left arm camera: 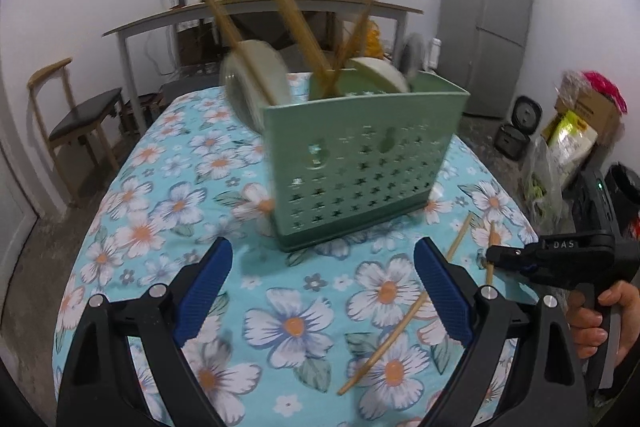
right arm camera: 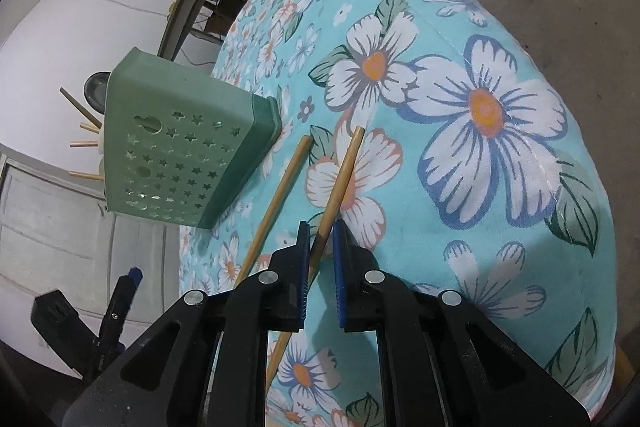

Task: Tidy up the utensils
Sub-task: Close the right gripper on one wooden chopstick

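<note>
A green perforated utensil holder stands on the flowered tablecloth, with several chopsticks and white spoons sticking out of it. My left gripper hangs open just in front of it, holding nothing. One loose chopstick lies on the cloth beneath its right finger. My right gripper is shut on another chopstick, right of the holder. The loose chopstick lies just left of the held one. The right gripper also shows at the right of the left wrist view.
The table's right edge drops to a concrete floor. Behind the table stand a cluttered desk, a chair at the left and a grey fridge at the right. Bags and boxes sit on the floor to the right.
</note>
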{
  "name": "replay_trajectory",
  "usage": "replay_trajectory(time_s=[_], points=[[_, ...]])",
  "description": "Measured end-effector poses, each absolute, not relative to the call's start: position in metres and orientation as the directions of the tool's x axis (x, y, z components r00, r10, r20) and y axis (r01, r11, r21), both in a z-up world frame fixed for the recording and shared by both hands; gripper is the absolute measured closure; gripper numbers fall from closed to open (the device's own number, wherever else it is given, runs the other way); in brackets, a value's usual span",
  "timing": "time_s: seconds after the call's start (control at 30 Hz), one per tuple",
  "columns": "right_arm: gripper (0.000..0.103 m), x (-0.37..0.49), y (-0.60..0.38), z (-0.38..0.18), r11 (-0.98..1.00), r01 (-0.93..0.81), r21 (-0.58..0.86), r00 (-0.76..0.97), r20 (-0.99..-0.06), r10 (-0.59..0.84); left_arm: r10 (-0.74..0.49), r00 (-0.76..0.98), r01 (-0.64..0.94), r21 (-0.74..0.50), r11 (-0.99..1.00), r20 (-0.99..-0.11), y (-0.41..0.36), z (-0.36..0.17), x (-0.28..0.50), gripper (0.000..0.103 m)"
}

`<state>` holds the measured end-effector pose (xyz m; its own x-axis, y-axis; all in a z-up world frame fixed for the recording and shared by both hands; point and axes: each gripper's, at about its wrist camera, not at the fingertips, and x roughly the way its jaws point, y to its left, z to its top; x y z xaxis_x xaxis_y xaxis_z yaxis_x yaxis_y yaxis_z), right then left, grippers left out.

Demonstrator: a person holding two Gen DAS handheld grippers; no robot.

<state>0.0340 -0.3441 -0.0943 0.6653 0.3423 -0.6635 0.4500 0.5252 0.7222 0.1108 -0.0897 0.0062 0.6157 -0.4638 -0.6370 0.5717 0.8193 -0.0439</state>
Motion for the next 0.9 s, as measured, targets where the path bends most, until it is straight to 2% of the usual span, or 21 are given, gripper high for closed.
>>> replay_trajectory(time_s=[0.2, 0.33, 0.9], points=[[0.095, 0.028, -0.351, -0.096, 0.517, 0.429, 0.741, 0.672, -0.644, 0.365, -0.497, 0.546, 0.69, 0.027, 0.723, -0.674, -0.136, 0.003, 0.103, 0.014], [0.095, 0.026, -0.354, -0.096, 0.521, 0.417, 0.745, 0.671, -0.639, 0.376, -0.472, 0.519, 0.738, 0.095, 0.668, -0.712, -0.165, -0.007, 0.098, 0.014], [0.093, 0.032, -0.348, -0.081, 0.657, 0.388, 0.646, 0.603, -0.717, 0.349, -0.374, 0.507, 0.731, 0.158, 0.663, -0.777, -0.197, -0.03, 0.102, 0.015]])
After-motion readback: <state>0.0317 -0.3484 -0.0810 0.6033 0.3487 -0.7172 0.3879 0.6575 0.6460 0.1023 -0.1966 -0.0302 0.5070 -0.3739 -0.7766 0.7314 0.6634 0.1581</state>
